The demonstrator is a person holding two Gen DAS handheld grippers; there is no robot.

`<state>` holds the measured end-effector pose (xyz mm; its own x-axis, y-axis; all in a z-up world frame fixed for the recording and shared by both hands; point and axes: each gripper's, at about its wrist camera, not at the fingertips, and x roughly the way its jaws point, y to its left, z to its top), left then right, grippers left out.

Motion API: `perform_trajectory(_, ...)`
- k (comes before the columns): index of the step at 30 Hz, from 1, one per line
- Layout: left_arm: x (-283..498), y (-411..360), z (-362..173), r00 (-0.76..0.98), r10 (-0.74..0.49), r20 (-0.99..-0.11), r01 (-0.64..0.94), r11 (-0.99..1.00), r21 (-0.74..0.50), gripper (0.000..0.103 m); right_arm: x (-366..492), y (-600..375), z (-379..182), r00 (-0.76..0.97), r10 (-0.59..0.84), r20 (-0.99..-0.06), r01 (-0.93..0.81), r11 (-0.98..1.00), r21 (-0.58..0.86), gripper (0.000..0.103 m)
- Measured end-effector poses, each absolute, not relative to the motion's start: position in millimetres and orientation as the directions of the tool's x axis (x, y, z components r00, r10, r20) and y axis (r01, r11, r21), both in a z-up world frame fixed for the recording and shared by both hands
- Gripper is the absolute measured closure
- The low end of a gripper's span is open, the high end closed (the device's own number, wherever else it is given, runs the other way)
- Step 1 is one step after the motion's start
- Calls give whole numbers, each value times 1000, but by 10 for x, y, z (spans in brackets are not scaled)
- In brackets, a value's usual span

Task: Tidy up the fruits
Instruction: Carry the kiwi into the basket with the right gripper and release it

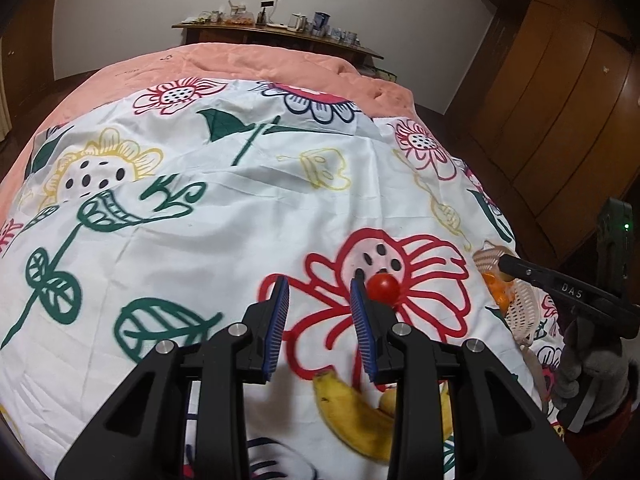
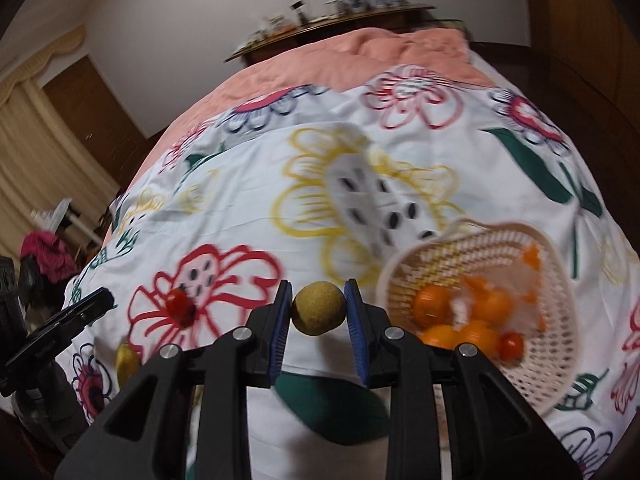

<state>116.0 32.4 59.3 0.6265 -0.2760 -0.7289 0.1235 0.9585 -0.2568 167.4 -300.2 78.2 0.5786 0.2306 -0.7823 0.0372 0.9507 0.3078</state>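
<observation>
Covering the whole scene is the flowered sheet [image 1: 240,208], white with big drawn blooms, laid over a salmon blanket [image 1: 256,64] at the far end; it is soft, so round fruit will roll on it if you nudge it.

To the right sits the slotted basket [image 2: 556,344], pale plastic, tipped toward you. It already holds several oranges [image 2: 432,304] and one small tomato [image 2: 511,345]. Judging by its thin walls it is light and will skid, so lower fruit in rather than drop it.

Near you lie the bananas [image 1: 352,412], soft-skinned and easily bruised; take them at the middle of the curve, lightly.

Your right gripper [image 2: 318,312] is clamped on a round yellow-brown fruit [image 2: 318,308], the pads pressing its two sides at the widest part. It looks firm and rough-skinned, so the grip should hold, and it hangs just left of the basket.

Your left gripper [image 1: 320,304] holds nothing, its fingers at a narrow gap above the sheet. A second tomato [image 1: 384,288] rests on the red flower, just past the right finger; it is smooth and fragile, so squeeze gently across its middle.

The only readable writing is "DAS" on the right gripper's finger, seen from the left wrist view.
</observation>
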Motion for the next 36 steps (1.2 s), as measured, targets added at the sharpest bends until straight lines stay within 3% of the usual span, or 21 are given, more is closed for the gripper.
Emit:
perform_trajectory(18,1419,-180,425,543,-245,-803,178,968,-176,70,1416,-3792,369,566,190,-802,221,902,371,73)
perform_trajectory(36,1515,-397,348,514,-242,-823,202,967,-159,70,1342,-3805,205,564,241,-790,225,876,428,70)
